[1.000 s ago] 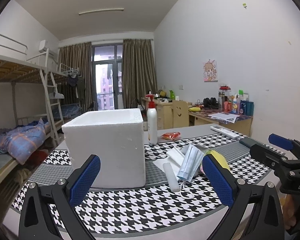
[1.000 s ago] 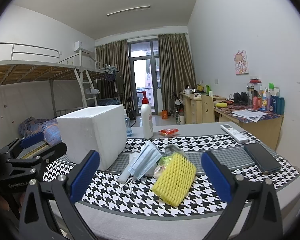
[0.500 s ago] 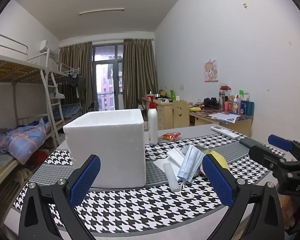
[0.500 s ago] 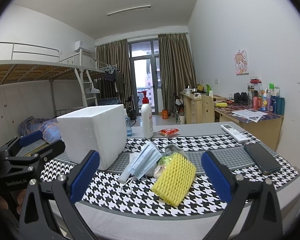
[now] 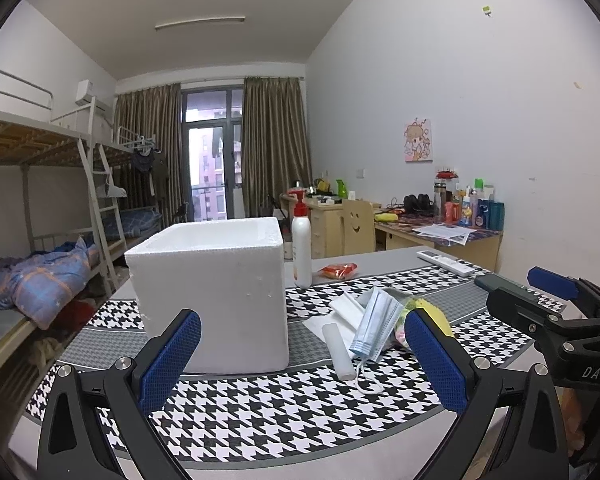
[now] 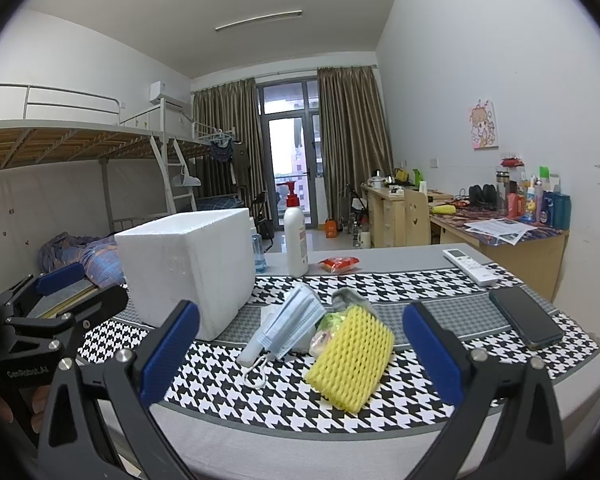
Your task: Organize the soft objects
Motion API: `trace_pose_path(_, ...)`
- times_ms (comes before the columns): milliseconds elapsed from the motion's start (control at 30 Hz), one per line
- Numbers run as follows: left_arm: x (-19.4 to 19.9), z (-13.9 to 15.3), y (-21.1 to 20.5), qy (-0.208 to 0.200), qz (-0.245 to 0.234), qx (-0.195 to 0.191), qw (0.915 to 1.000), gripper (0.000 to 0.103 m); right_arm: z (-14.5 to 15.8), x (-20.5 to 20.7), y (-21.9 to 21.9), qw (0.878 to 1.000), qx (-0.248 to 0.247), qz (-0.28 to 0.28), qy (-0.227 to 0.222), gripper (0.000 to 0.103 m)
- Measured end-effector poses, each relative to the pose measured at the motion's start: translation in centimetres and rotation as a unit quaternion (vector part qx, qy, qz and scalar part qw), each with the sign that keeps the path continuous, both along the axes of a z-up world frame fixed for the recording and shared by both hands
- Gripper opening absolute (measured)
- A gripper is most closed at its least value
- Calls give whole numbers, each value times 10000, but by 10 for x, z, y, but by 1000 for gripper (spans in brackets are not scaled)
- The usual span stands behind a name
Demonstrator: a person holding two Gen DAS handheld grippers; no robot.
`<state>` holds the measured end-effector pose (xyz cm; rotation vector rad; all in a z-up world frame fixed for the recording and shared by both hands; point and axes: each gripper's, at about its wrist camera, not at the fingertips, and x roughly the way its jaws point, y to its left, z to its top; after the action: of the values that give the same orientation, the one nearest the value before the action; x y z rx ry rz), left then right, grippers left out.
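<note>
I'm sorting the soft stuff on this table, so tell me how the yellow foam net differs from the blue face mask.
The yellow foam net is bright yellow with an open mesh of holes; the blue face mask is pale blue, pleated and has white ear loops. The net lies flat on the houndstooth mat, nearest the right gripper; the mask leans tilted on the pile behind it. Both are soft, ungripped, and outside the white foam box.

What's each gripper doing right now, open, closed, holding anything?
Left gripper: open, holding nothing.
Right gripper: open, holding nothing.
</note>
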<state>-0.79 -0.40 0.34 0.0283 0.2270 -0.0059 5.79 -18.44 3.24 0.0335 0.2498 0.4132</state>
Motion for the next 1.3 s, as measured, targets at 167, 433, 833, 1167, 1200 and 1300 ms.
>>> trace_pose_path(167, 4, 2, 1, 24, -11, -13, 10000, 102, 2, 2, -2, 10000, -6, -19, 18, 103)
trace_pose_path(433, 21, 4, -3, 151, -59, -40, 9999, 102, 1, 23, -7, 9998, -42, -106, 183, 103)
trace_pose_path(833, 50, -1, -11, 434, -360, -58, 9984, 102, -6, 50, -10, 9985, -148, -210, 479, 102)
trace_pose_path(1167, 75, -7, -16, 737, -518, -64, 9959, 102, -15, 69, -14, 9967, -160, -250, 753, 102)
trace_pose_path(1200, 78, -8, -18, 761, -528, -51, 9957, 102, -15, 71, -15, 9966, -152, -248, 777, 102)
trace_pose_path(1300, 85, -11, -20, 833, -577, -41, 9948, 102, -17, 76, -16, 9959, -138, -268, 848, 102)
